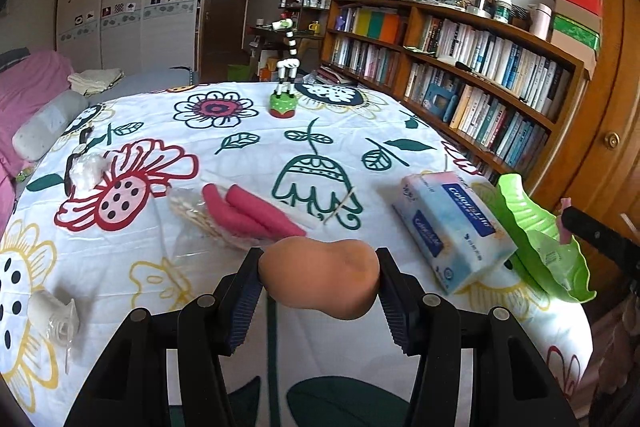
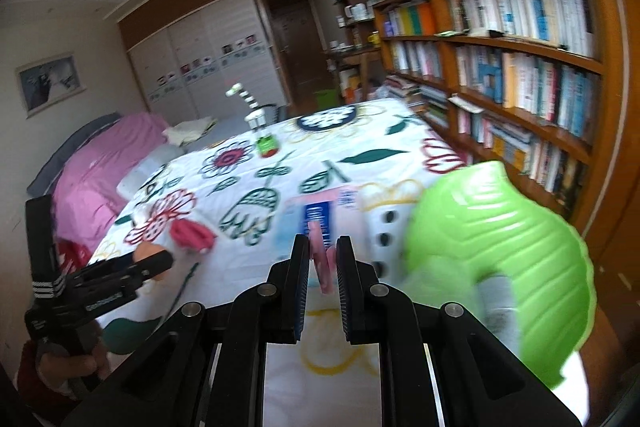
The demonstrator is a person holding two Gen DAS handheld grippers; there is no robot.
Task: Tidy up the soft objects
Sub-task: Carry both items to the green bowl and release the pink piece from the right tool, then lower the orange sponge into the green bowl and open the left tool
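Note:
My left gripper [image 1: 320, 257] is shut on a peach, gourd-shaped makeup sponge [image 1: 320, 279], held a little above the floral tablecloth [image 1: 248, 155]. In the right wrist view the same gripper [image 2: 160, 261] shows at the left with the sponge [image 2: 147, 251]. My right gripper [image 2: 322, 245] is shut on a thin pink flat piece [image 2: 323, 267], over the table's right side beside a green leaf-shaped tray [image 2: 500, 247]. In the left wrist view the tray [image 1: 540, 239] lies at the table's right edge, with the right gripper [image 1: 568, 217] just over it. Pink soft sticks [image 1: 248, 211] lie ahead of the left gripper.
A blue and white tissue pack [image 1: 452, 227] lies left of the tray. A bag of cotton swabs [image 1: 192, 215], white cotton pieces [image 1: 86, 167] and a wrapped white roll [image 1: 52, 311] sit on the left. A striped toy on a green base [image 1: 284, 103] stands far back. Bookshelves [image 1: 480, 75] run along the right.

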